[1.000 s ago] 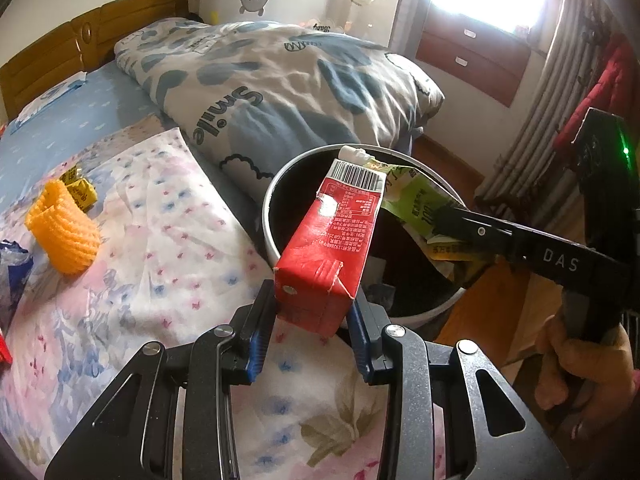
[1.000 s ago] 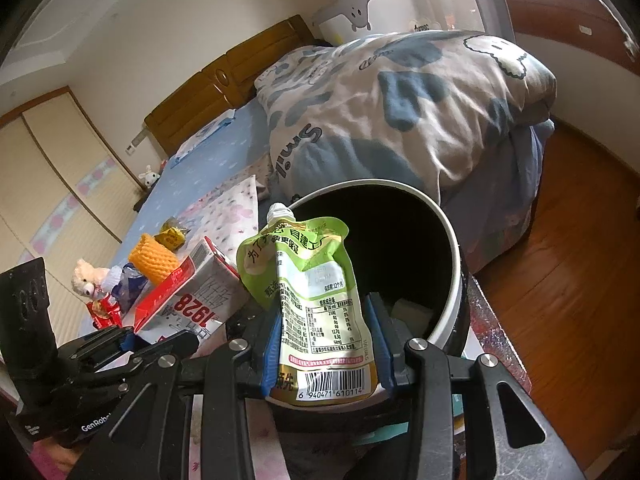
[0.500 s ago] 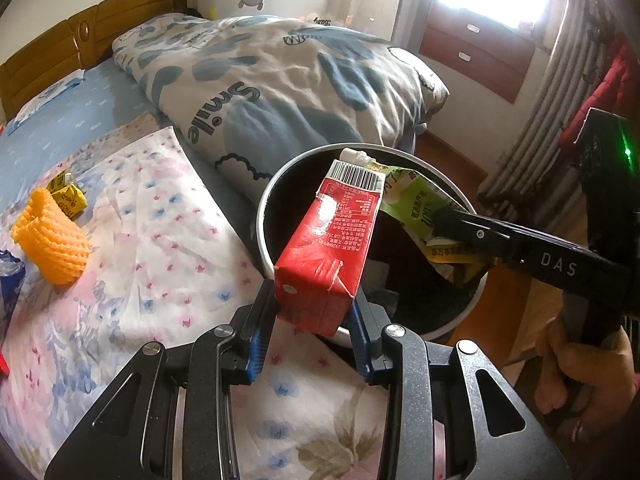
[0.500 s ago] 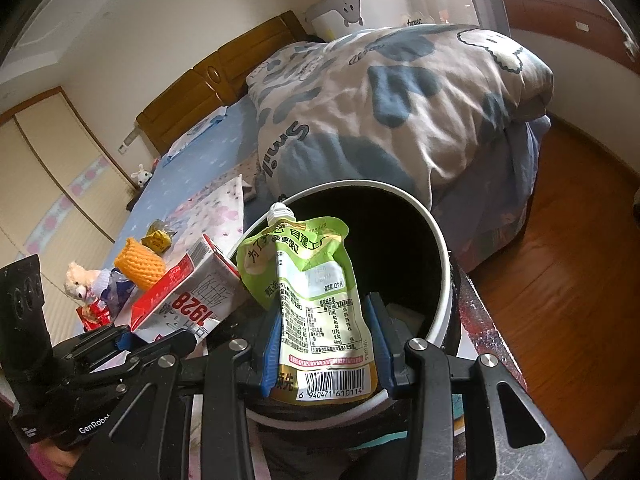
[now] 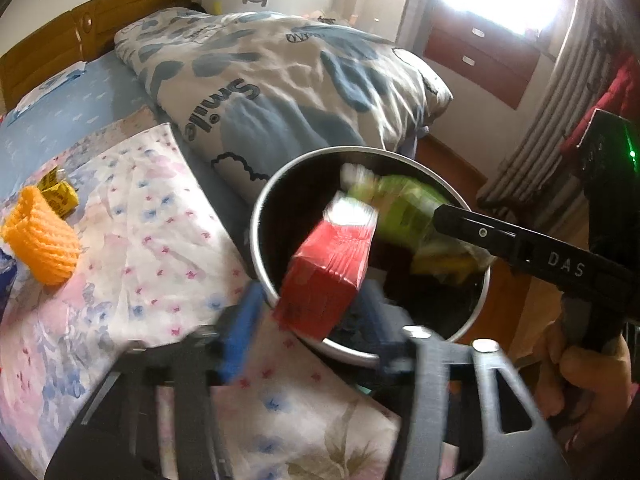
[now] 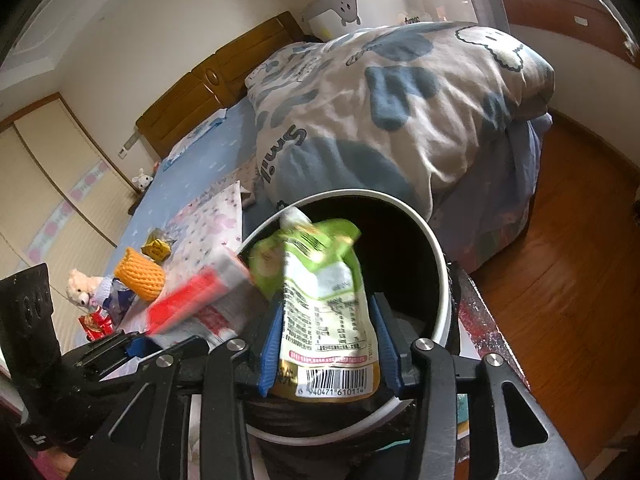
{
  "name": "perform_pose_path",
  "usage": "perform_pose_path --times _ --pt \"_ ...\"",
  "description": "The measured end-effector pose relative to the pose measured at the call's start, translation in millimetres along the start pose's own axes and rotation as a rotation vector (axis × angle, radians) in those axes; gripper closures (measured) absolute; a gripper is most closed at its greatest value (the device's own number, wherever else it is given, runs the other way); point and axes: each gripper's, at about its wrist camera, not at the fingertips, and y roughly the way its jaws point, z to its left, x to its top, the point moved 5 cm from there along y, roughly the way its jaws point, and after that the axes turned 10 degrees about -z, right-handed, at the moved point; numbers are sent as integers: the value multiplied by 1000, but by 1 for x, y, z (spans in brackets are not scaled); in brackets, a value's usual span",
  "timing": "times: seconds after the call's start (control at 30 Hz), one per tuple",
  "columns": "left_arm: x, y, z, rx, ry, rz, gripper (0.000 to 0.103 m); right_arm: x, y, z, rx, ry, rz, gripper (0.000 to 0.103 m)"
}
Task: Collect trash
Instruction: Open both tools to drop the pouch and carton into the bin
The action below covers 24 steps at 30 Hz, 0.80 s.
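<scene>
A round black trash bin with a white rim stands beside the bed. My left gripper has its jaws spread wide and blurred; the red carton tips free between them over the bin's rim. My right gripper has opened a little around the green pouch, which is blurred and slipping over the bin's mouth.
On the floral sheet lie an orange foam net, a yellow wrapper, a red wrapper and a teddy bear. A rumpled quilt lies behind the bin. Wooden floor is to the right.
Both grippers have opened over the bin. The red carton has dropped loose from the left jaws and tilted; the green pouch has begun to slip in the right jaws.
</scene>
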Motion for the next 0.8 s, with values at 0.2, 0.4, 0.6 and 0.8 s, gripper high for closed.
perform_pose_path --times 0.2,0.4,0.6,0.8 --pt "-11 -16 12 5 -32 -23 36 -2 -3 7 9 10 -17 40" --pt "-36 -36 38 40 -98 -22 35 -9 -9 25 32 -5 -28 32" --pt "-61 -63 70 107 -146 -41 35 -20 -12 59 81 -39 -28 26" --pt "-83 -86 105 171 -207 -49 35 -35 -10 95 134 -86 -11 21"
